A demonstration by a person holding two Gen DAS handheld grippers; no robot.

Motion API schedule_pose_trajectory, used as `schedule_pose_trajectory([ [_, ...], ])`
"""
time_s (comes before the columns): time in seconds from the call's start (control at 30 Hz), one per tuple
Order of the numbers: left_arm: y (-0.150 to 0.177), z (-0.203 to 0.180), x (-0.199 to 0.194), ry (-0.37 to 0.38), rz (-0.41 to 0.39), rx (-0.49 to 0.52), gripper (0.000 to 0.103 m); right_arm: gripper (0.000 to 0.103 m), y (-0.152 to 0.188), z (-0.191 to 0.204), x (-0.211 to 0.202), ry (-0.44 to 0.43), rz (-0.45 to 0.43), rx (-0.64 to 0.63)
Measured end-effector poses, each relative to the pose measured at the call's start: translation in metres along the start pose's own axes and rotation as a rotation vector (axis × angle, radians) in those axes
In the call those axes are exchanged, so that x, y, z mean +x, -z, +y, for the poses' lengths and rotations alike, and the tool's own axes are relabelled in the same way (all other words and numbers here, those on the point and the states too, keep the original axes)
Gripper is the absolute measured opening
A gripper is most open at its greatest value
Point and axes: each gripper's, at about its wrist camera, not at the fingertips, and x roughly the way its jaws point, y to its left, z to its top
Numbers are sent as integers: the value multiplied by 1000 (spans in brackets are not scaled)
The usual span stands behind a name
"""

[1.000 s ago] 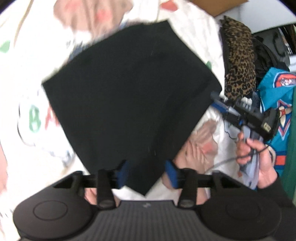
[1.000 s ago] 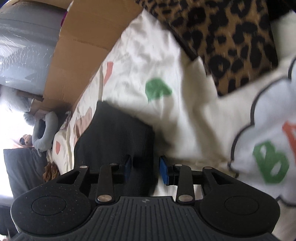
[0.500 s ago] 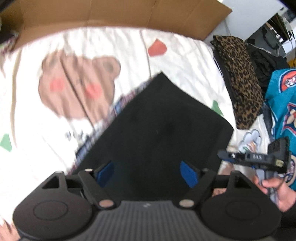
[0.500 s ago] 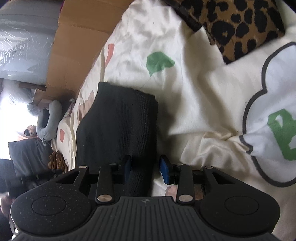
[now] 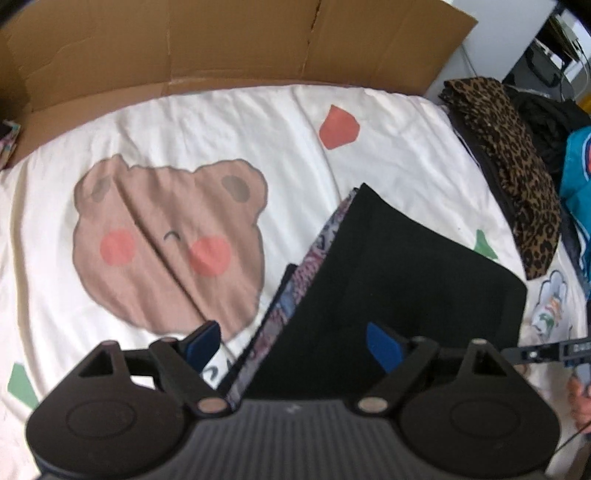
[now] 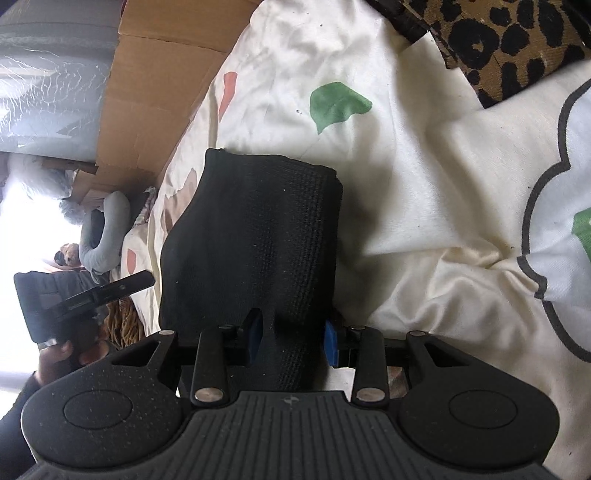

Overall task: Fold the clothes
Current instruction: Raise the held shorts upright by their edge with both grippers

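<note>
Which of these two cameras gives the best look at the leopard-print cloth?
The left wrist view: the leopard-print cloth appears nearly whole, a folded strip lying along the bed's far right edge. The right wrist view catches only one corner of it, cut off by the frame.

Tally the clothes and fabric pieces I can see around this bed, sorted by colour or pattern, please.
Black folded garment with a patterned layer at its edge: 1
Leopard-print piece: 1
Teal printed garment: 1
Dark heap behind the leopard print: 1, kind unclear
Cream bedsheet with a bear print: 1
Total: 5
</note>
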Motion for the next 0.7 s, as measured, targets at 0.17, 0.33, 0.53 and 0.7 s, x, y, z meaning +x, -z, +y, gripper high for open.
schedule_pose_trajectory([
  [0.17, -3, -1, 12, 12, -14, 35, 88, 36, 2, 6, 1, -2, 39, -51],
  [0.33, -1, 6, 23, -1, 1, 60, 84, 35, 1, 6, 0, 15, 44, -59],
  [0.53, 4, 26, 26, 57, -24, 25, 61, 37, 2, 5, 2, 25, 47, -70],
  [0.7, 1, 26, 21, 105, -39, 20, 36, 37, 0, 5, -1, 34, 38, -63],
])
